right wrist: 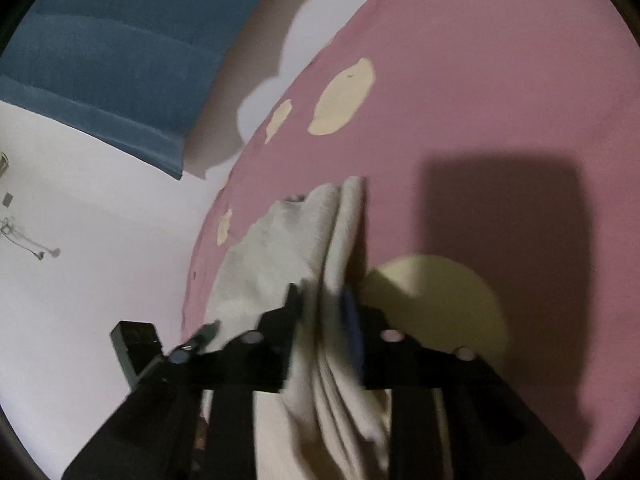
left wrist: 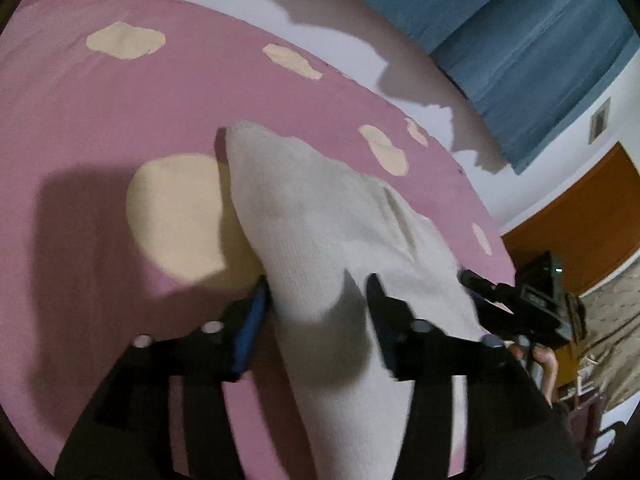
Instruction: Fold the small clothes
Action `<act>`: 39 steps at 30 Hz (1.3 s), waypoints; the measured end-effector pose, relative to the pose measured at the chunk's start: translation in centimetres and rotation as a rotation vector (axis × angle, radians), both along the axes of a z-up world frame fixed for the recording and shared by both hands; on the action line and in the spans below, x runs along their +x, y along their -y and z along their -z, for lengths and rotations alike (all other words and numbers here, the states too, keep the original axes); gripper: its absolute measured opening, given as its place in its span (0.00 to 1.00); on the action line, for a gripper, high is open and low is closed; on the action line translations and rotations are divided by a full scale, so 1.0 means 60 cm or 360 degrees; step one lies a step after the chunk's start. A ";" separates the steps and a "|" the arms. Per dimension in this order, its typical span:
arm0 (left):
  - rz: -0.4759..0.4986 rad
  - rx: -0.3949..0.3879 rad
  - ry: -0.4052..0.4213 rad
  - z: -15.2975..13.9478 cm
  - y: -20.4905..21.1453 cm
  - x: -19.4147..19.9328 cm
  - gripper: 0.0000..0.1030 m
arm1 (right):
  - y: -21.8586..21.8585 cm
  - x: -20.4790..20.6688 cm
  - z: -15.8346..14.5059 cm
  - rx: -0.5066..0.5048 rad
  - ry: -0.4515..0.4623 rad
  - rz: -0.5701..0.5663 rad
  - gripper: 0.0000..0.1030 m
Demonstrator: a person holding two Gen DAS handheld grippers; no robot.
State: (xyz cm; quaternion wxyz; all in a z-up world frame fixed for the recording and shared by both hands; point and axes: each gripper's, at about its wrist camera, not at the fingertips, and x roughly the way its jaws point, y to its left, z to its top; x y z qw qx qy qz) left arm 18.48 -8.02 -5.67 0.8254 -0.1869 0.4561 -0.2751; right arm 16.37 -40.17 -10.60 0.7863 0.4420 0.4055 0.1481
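Note:
A small cream-white knitted garment [left wrist: 320, 208] lies on a pink sheet [left wrist: 120, 120] with cream patches. In the left wrist view it runs from the middle down under my left gripper [left wrist: 318, 298]. That gripper's jaws stand wide apart over the cloth, the blue-padded finger [left wrist: 256, 312] at its left edge. In the right wrist view the garment [right wrist: 272, 248] is bunched in folded layers. Several layers pass between the fingers of my right gripper [right wrist: 322, 304], whose jaws stand apart. The picture is blurred there. Each gripper shows at the edge of the other's view.
The pink sheet [right wrist: 500, 80] ends in a curved edge beyond the garment. Behind it are a white wall [right wrist: 80, 260] and a blue curtain [left wrist: 520, 40]. An orange-brown wooden panel [left wrist: 580, 220] and clutter are at the right of the left wrist view.

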 end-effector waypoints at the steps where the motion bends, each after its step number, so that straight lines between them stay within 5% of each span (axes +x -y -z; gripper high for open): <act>1: 0.0024 -0.0023 -0.0003 -0.003 -0.003 -0.017 0.61 | 0.006 -0.013 0.000 0.0004 -0.0002 0.0000 0.41; 4: 0.0089 -0.0071 -0.0058 0.004 -0.002 -0.057 0.70 | 0.015 -0.054 0.008 0.0102 -0.0004 -0.0026 0.49; 8: 0.0124 -0.0240 -0.0224 0.038 0.000 -0.103 0.73 | -0.007 -0.089 0.001 0.0036 0.0010 -0.0155 0.52; 10: 0.0109 -0.0224 -0.0140 0.036 0.004 -0.113 0.72 | -0.034 -0.096 -0.005 -0.0067 0.0018 -0.0222 0.52; 12: 0.0093 -0.0131 -0.0120 0.037 0.014 -0.112 0.53 | -0.054 -0.099 -0.010 -0.0152 0.0014 -0.0256 0.44; 14: 0.0092 -0.0107 -0.0169 0.040 0.017 -0.105 0.30 | -0.074 -0.096 -0.003 -0.0158 -0.0052 -0.0299 0.17; 20: 0.0122 -0.0134 -0.0175 -0.005 0.007 -0.111 0.18 | -0.081 -0.121 -0.024 -0.0009 0.0004 -0.0211 0.12; 25: 0.0189 -0.0149 -0.0178 -0.029 -0.003 -0.147 0.18 | -0.102 -0.175 -0.037 0.0053 0.0008 -0.0256 0.12; 31: 0.0245 -0.0019 -0.0188 0.018 -0.011 -0.199 0.20 | -0.100 -0.229 0.001 0.0074 -0.0090 -0.0260 0.12; 36: 0.0226 -0.0040 -0.0157 0.035 -0.015 -0.205 0.33 | -0.111 -0.215 0.011 0.0032 -0.0089 -0.0267 0.12; 39: 0.0244 0.0069 -0.0062 0.024 -0.006 -0.218 0.45 | -0.108 -0.214 0.002 0.0005 -0.0080 -0.0273 0.16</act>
